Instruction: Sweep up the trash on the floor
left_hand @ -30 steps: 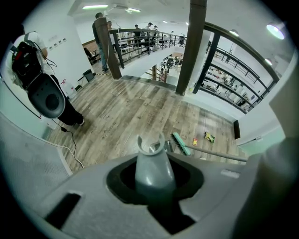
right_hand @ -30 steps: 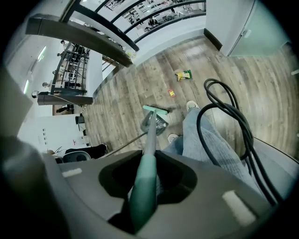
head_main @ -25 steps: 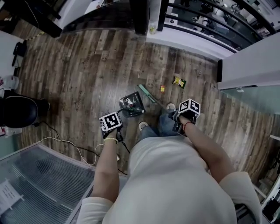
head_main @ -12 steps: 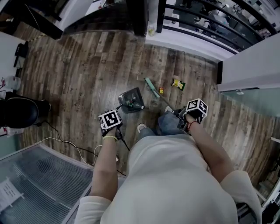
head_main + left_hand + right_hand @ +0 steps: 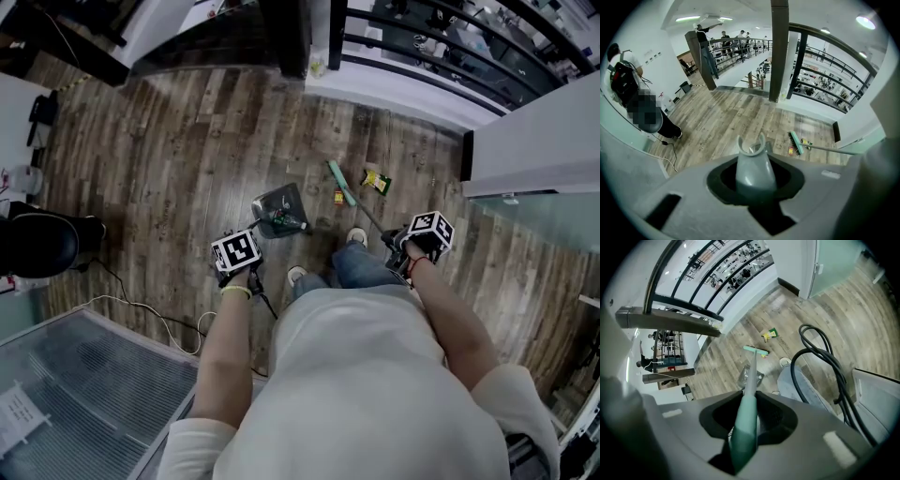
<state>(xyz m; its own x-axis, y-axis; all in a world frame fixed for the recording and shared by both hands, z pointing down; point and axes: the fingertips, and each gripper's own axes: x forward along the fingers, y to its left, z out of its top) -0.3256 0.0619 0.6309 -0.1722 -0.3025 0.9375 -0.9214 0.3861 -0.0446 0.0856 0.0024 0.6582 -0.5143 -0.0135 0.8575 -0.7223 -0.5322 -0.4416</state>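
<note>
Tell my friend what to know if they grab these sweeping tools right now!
Left hand-held gripper: shut on the dustpan handle.
Right hand-held gripper: shut on the broom.
The broom head sits between a small scrap, on the dustpan's side, and a yellow wrapper beyond it.
Done: neither piece is in the dustpan.
Left: sweep both in.

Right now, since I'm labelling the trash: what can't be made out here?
Head view: print on the yellow wrapper and the small red scrap, too small.
Head view: what lies in the dustpan, too small.
Left gripper view: the pan, mostly hidden behind the dustpan handle.
Right gripper view: broom bristles, too small.
</note>
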